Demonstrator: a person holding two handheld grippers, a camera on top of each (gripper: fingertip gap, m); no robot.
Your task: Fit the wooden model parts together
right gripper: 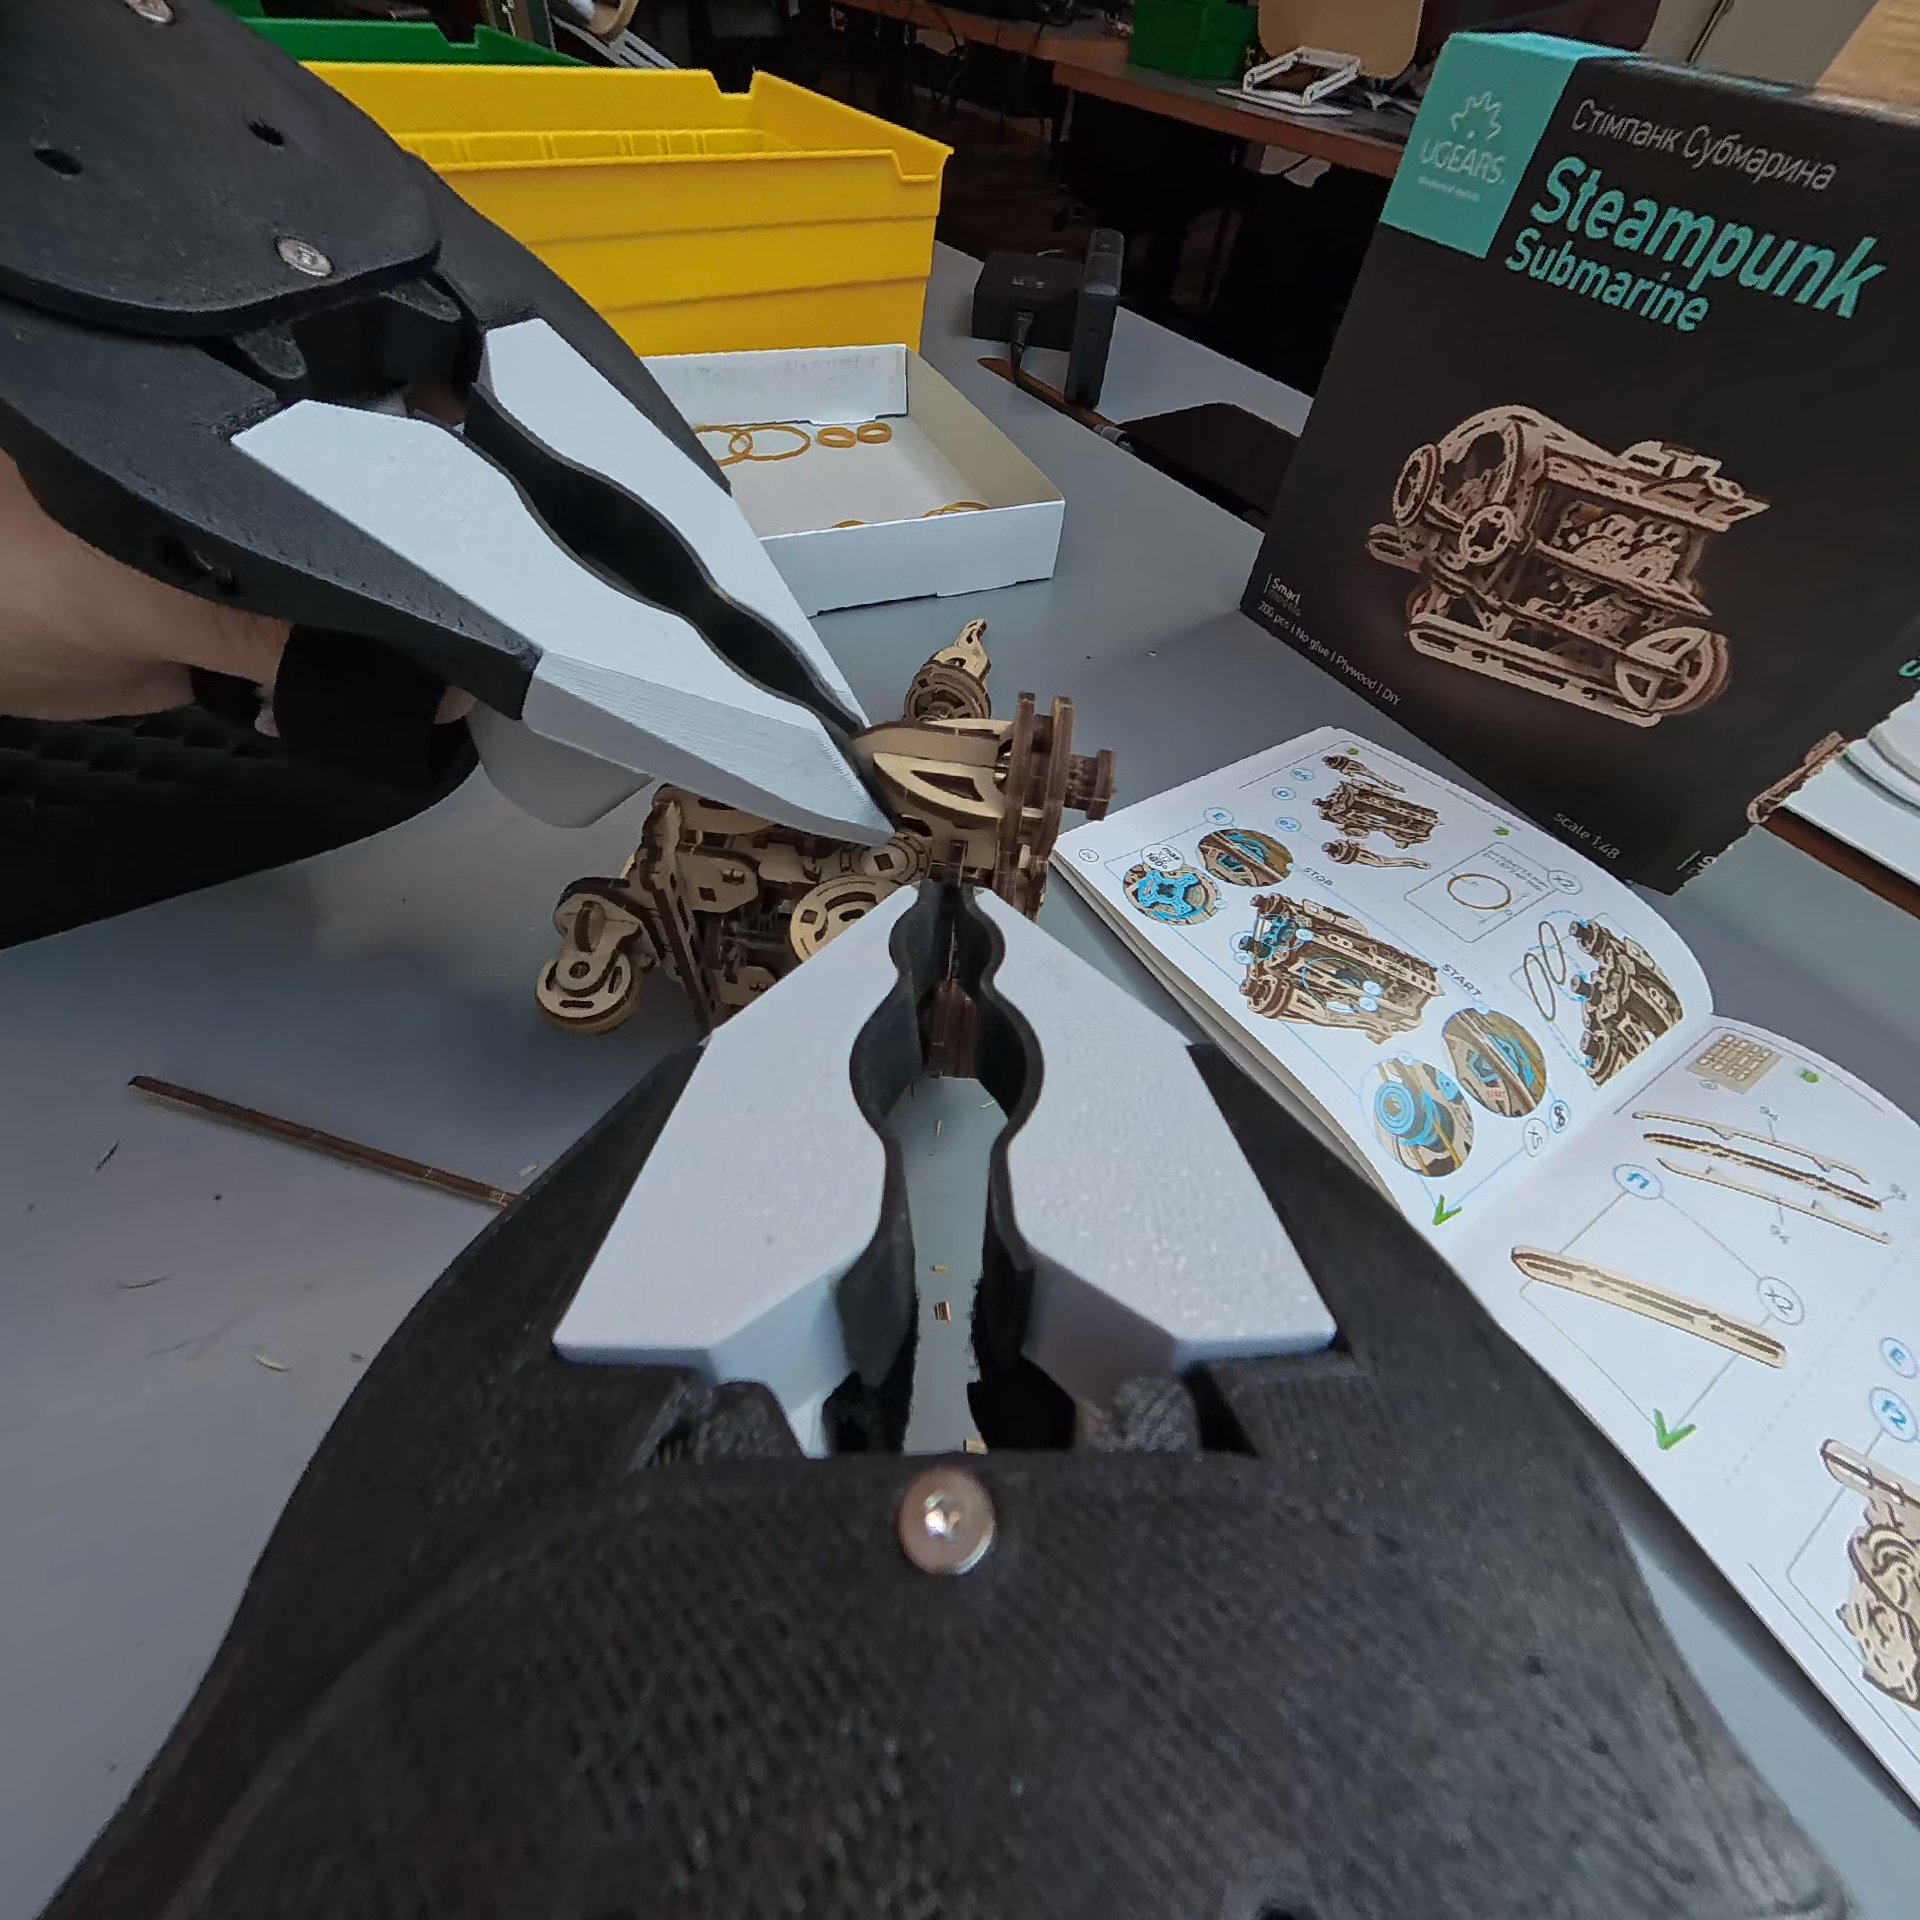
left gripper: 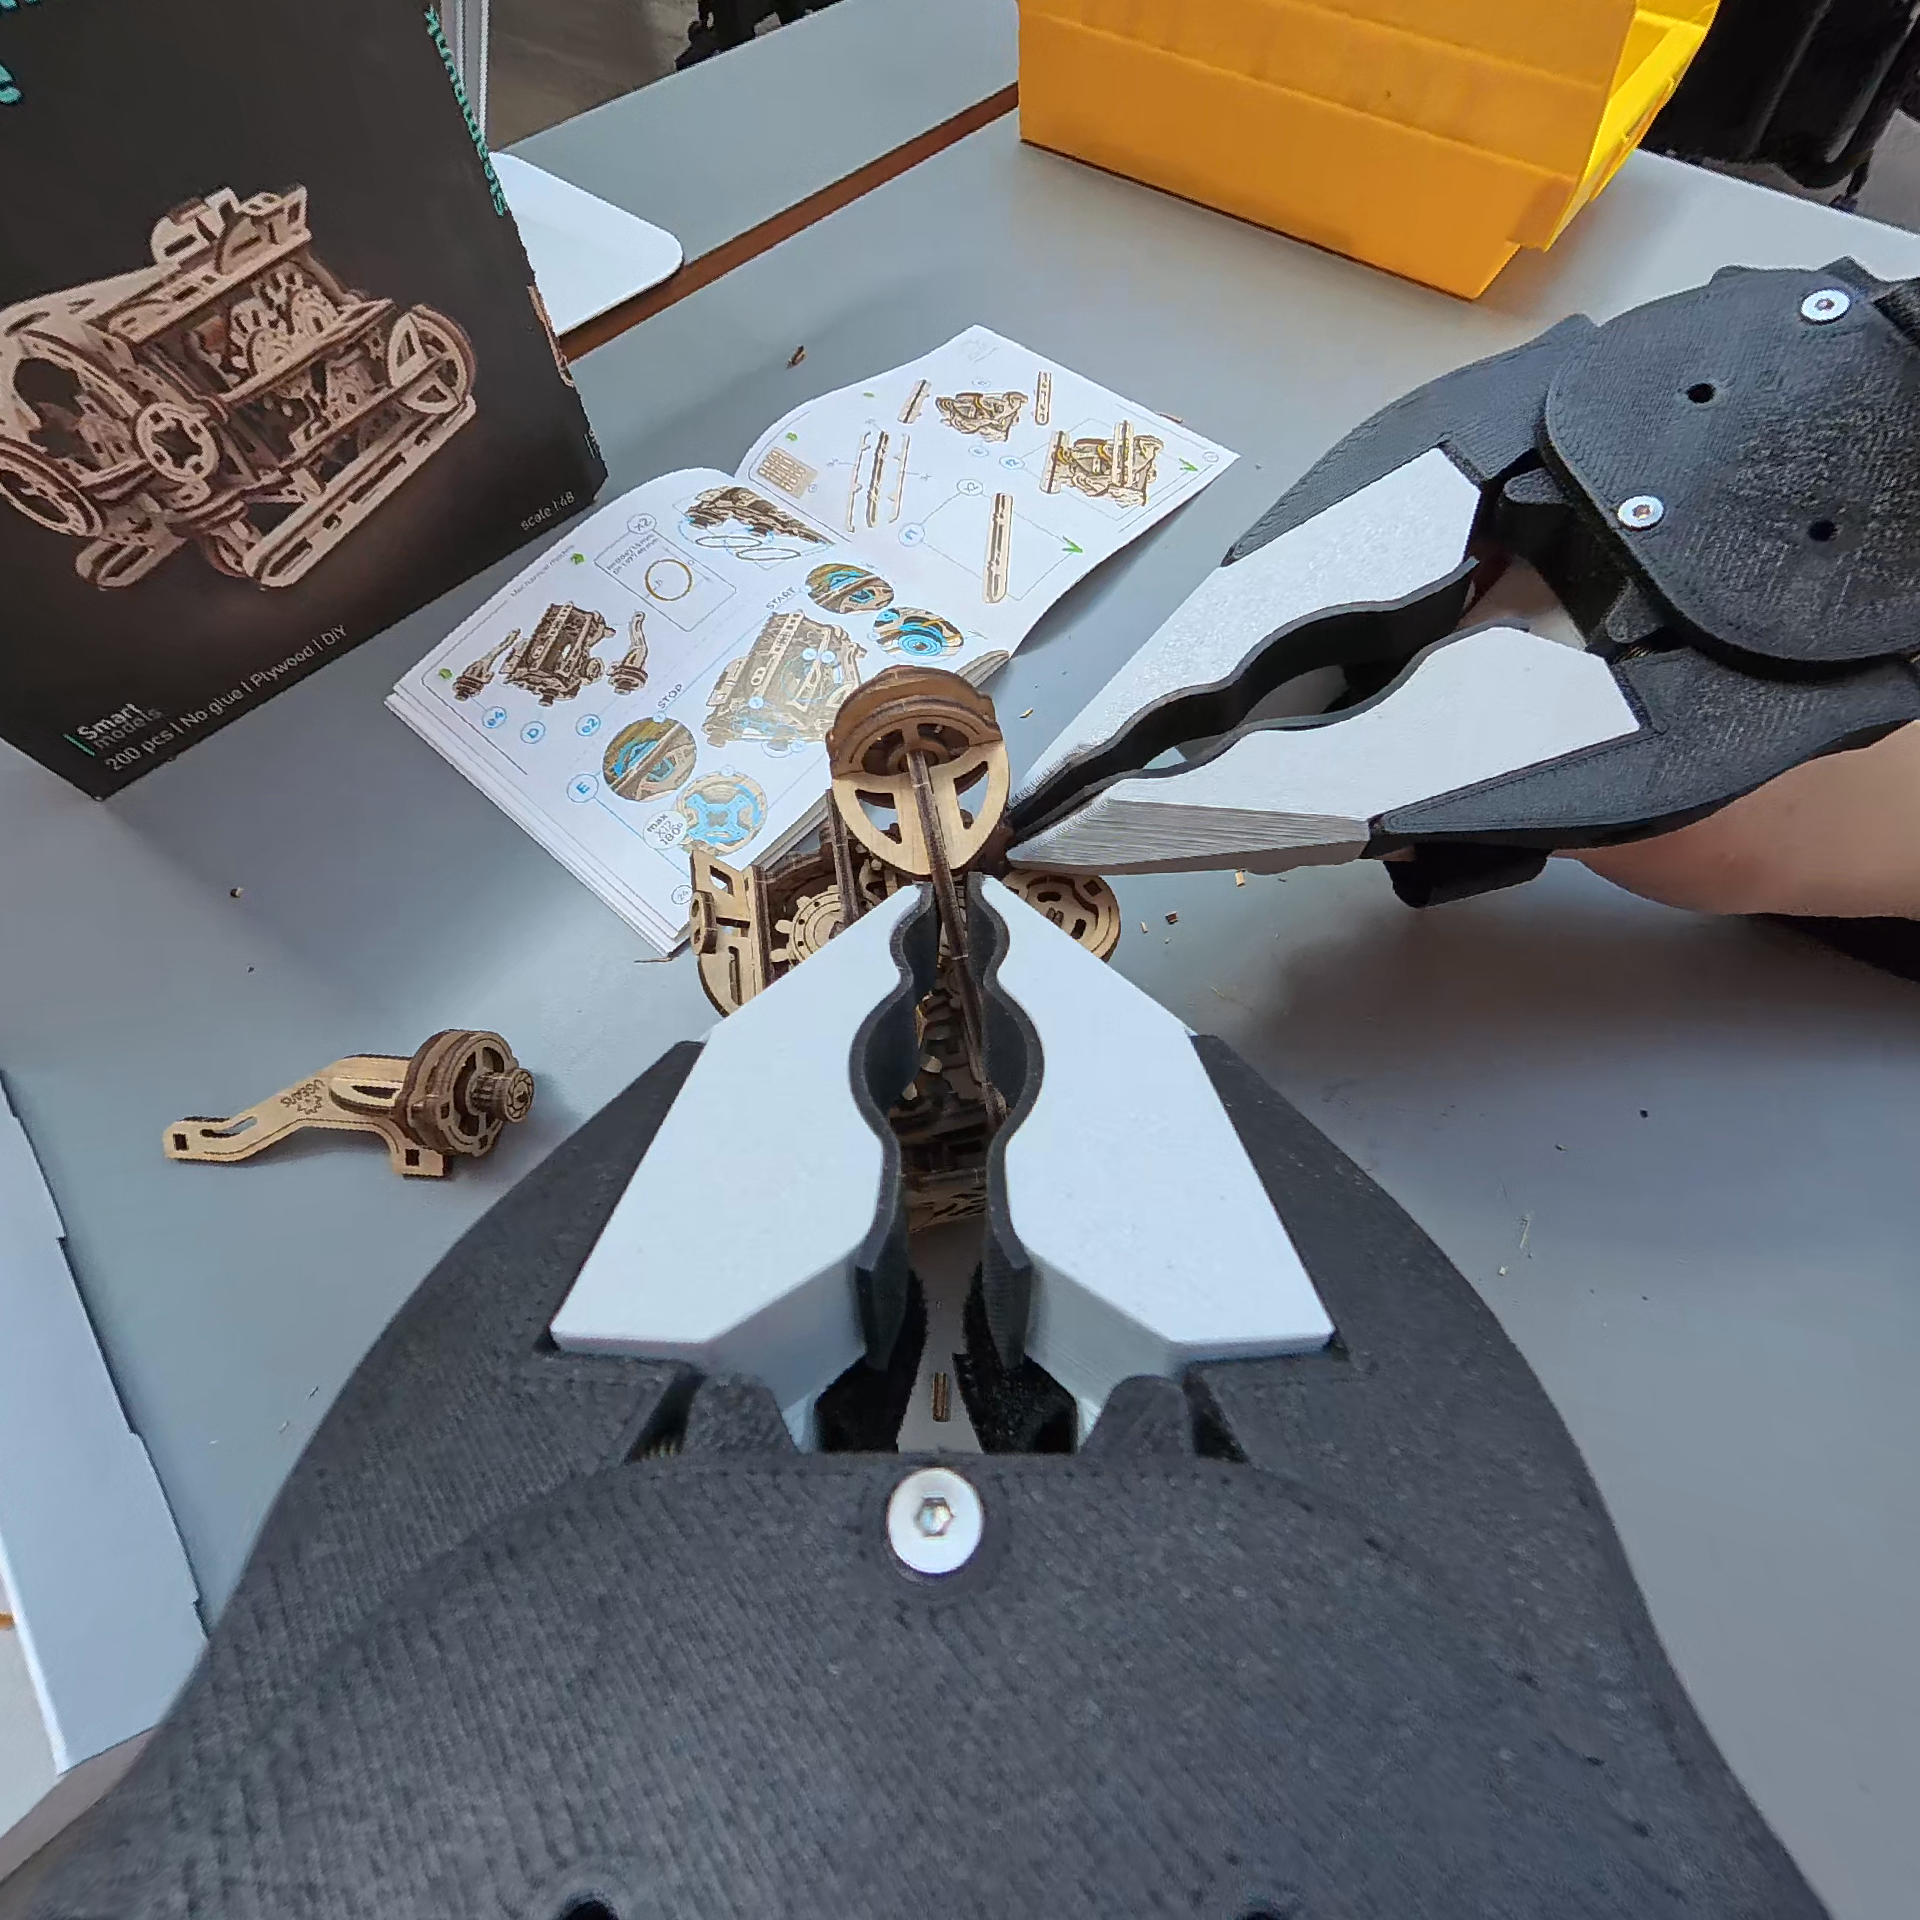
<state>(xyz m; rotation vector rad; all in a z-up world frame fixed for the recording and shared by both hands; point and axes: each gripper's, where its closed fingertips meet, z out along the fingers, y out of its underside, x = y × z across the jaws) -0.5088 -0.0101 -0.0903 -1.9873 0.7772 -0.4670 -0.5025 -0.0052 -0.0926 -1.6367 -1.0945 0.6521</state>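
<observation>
Two tools are clenching one wooden pod piece [left gripper: 914, 790]: the left tool [left gripper: 948, 902] pinching its thin strut, the right tool [right gripper: 948, 902] nipping its side, risking snapped plywood over the model body [right gripper: 707, 914] beneath.

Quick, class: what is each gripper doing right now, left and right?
Left gripper: shut on the wooden wheel part.
Right gripper: shut on a thin edge of the same wooden wheel part.

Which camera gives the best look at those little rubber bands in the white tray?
The right wrist view: the rubber bands lie in plain sight in the open white tray, behind the wooden model. The left wrist view shows no bands, only the booklet and loose wooden part.
</observation>
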